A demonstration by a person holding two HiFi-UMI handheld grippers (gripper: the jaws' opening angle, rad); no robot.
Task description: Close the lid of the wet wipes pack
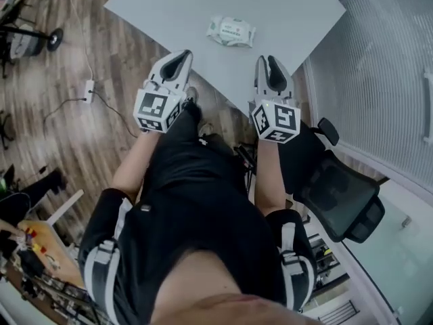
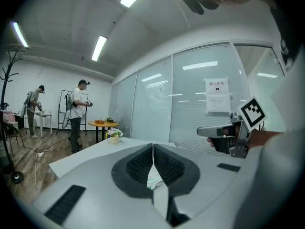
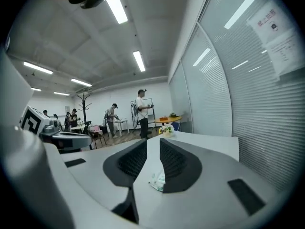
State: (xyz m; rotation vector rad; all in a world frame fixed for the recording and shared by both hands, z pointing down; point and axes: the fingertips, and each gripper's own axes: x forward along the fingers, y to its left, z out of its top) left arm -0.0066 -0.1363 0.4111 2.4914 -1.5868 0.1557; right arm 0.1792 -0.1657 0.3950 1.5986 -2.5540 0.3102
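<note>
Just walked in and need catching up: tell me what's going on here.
A person at a grey table holds a claw in each hand. The wet wipes pack lies on the table, and neither claw touches it. The left claw has its jaws together and is empty. The right claw has its jaws slightly apart with nothing between them. Both are held near the table's edge, pointing toward the pack. The lid is too small to tell whether it is closed.

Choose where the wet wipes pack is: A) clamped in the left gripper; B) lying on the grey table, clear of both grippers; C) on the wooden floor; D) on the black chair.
B: the head view shows the wet wipes pack on the grey table, beyond the left gripper and right gripper, touching neither.
</note>
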